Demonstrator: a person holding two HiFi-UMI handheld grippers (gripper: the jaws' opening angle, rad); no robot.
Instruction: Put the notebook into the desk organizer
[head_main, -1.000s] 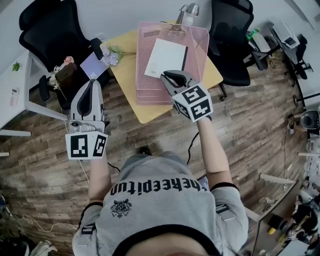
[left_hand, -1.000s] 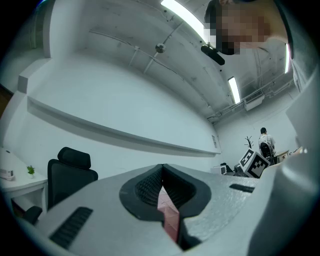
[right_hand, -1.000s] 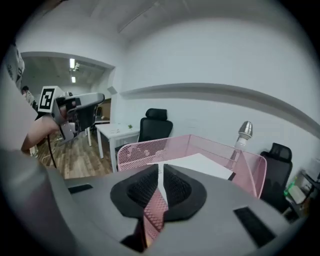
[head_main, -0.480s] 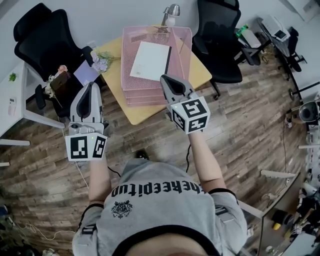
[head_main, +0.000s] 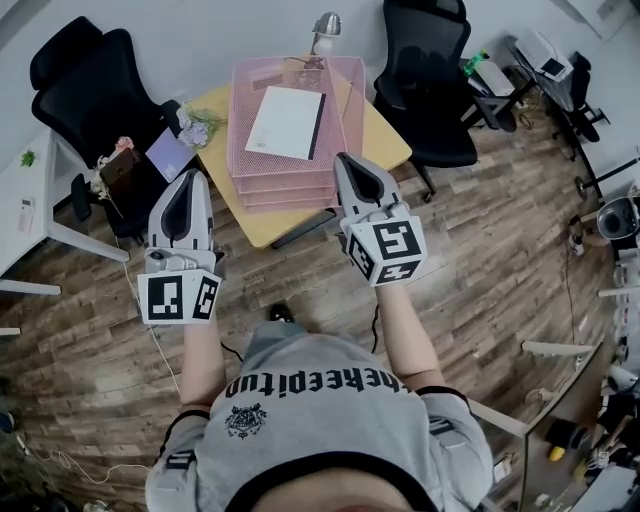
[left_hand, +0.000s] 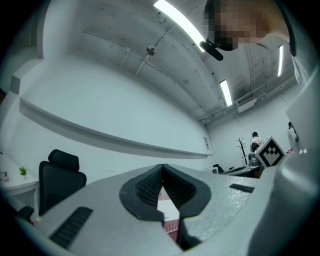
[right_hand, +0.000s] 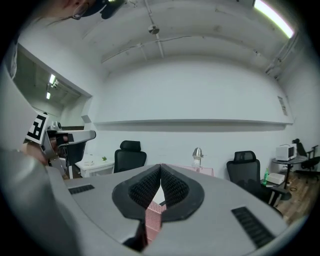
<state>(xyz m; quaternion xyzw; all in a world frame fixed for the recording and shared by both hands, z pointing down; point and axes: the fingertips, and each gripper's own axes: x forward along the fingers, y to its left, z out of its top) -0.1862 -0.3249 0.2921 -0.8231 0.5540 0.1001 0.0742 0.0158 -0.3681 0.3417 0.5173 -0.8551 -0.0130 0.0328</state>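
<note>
The white notebook (head_main: 285, 122) with a dark spine lies flat in the top tray of the pink mesh desk organizer (head_main: 345, 100), which stands on the yellow table (head_main: 385, 150). My right gripper (head_main: 346, 160) hangs in front of the table's near edge, shut and holding nothing. My left gripper (head_main: 191, 177) is level with it off the table's left corner, also shut and holding nothing. In the right gripper view the right gripper (right_hand: 160, 167) has its pads touching, with the organizer (right_hand: 152, 217) showing pink below them. The left gripper (left_hand: 162, 167) likewise shows its pads together.
Black office chairs stand at the back left (head_main: 85, 85) and back right (head_main: 425, 75) of the table. A desk lamp (head_main: 322, 28) rises behind the organizer. Flowers (head_main: 195, 128) and a purple card (head_main: 165, 155) sit left of it, by a white desk (head_main: 30, 190).
The right gripper has drawn back from the notebook's near corner and off the organizer, toward me. The table and organizer now sit farther away in the head view. The left gripper barely moved.
</note>
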